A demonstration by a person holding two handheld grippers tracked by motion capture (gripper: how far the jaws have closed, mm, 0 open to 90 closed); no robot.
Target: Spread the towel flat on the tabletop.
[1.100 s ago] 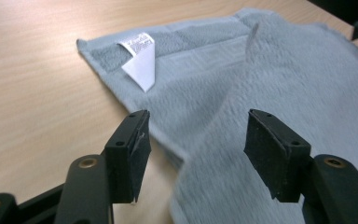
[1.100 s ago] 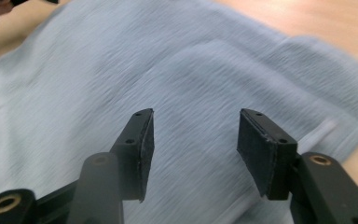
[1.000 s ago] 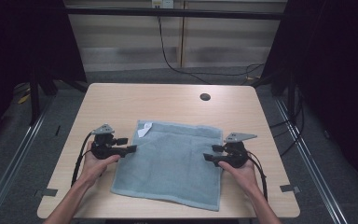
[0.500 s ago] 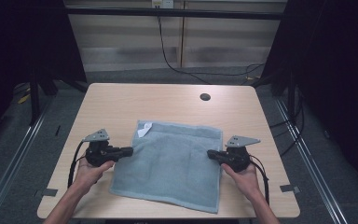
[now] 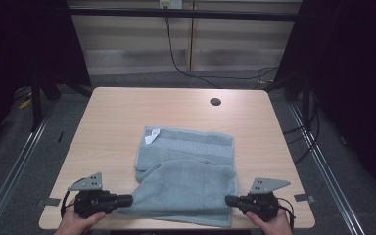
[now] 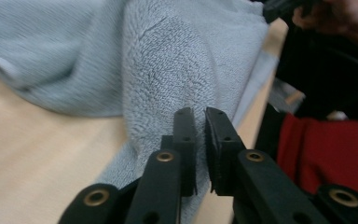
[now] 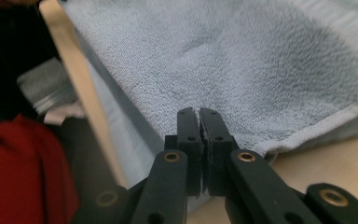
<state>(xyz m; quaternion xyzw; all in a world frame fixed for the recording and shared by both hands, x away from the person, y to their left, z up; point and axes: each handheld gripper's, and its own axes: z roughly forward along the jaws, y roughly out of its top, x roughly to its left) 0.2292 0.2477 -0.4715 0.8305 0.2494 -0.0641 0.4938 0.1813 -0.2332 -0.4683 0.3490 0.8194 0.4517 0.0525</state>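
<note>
Towel point(image 5: 186, 181) edges, clamped by the left gripper point(image 5: 127, 199) (jaws just easing apart) and the tightly closed right gripper point(image 5: 231, 200), have come back to the table's point(image 5: 112, 122) near edge, starting a fold.

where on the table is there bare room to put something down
Bare wood spans the far half of the table, from the towel to the small hole, plus strips along both sides. The near edge is crowded by the towel and both grippers.
</note>
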